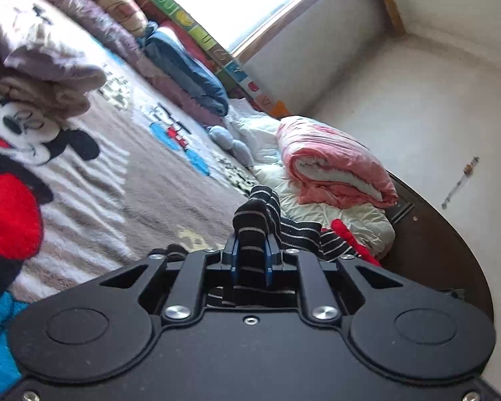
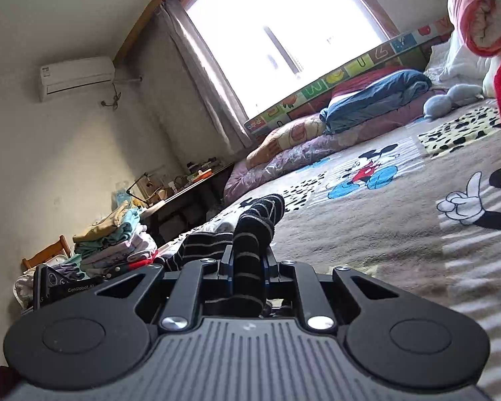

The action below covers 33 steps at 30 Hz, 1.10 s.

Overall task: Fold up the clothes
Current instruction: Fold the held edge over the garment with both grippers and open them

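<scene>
On the bed, over a grey cartoon-mouse blanket [image 1: 123, 180], each hand-held gripper is clamped on a bunched part of the same black garment with thin white stripes [image 1: 255, 220]. The left gripper [image 1: 252, 257] has its blue-edged fingers pressed together on a fold of the cloth, which sticks up past the tips and trails off to the right toward a red piece of fabric [image 1: 354, 240]. The right gripper [image 2: 248, 264] pinches another fold in the same way, and the rest of the garment sags to its left above the blanket.

No baskets or boxes show in either view. A stack of folded clothes [image 2: 117, 237] sits by the bed edge near a wooden chair [image 2: 46, 254], in the right wrist view.

Around the blanket lie a rolled pink quilt [image 1: 337, 163] on white bedding, a folded blue quilt [image 1: 187, 67], a purple quilt [image 2: 284, 157] and a small pale-blue soft toy [image 2: 447, 100]. A colourful play mat [image 2: 350, 70] stands along the wall under a bright window [image 2: 284, 30] with a curtain [image 2: 203, 77]. An air conditioner [image 2: 75, 77] hangs on the white wall, and a cluttered desk [image 2: 183, 187] stands below the window corner.
</scene>
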### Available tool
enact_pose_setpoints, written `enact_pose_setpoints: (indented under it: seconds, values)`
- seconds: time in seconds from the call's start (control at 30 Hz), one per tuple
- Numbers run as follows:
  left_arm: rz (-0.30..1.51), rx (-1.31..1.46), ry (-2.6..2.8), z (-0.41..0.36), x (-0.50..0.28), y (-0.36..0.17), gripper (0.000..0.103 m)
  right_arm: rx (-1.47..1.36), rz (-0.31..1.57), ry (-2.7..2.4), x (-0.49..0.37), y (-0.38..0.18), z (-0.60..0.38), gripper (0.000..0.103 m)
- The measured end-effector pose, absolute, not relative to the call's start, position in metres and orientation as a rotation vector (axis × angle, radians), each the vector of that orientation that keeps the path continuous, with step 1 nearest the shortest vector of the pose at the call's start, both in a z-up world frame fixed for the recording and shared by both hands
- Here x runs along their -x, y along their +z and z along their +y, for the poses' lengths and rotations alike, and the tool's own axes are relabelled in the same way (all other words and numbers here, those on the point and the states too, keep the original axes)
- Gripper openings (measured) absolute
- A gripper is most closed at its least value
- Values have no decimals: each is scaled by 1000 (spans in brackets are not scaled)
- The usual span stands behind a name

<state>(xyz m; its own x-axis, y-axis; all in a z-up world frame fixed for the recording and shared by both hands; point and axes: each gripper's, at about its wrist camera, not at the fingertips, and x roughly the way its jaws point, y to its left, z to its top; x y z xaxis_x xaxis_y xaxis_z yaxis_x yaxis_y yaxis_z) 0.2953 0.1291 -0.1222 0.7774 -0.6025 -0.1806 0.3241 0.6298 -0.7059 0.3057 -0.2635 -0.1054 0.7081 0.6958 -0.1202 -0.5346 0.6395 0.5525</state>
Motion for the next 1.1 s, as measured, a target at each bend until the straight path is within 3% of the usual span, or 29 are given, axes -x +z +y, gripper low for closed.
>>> enact_pose_setpoints:
  seconds: [0.37,0.6,0.77,0.83,1.1]
  values:
    - [542,745,-500,133,-318,-147,12,-706,546,677,-343,-156,-262,17]
    - [583,713,-467,127,-318,-148,13,-712,544,656,-344,-159,-260,19]
    - [588,685,-462,124,-316,-145,13,-753,534,619,-345,-162,-267,27]
    - [585,680,-463,124,-315,-143,21,-773,515,591,-344,-161,-274,27]
    - [452,348,-552,114,-270,-91,27,-424,366,575,-315,-112,-261,28]
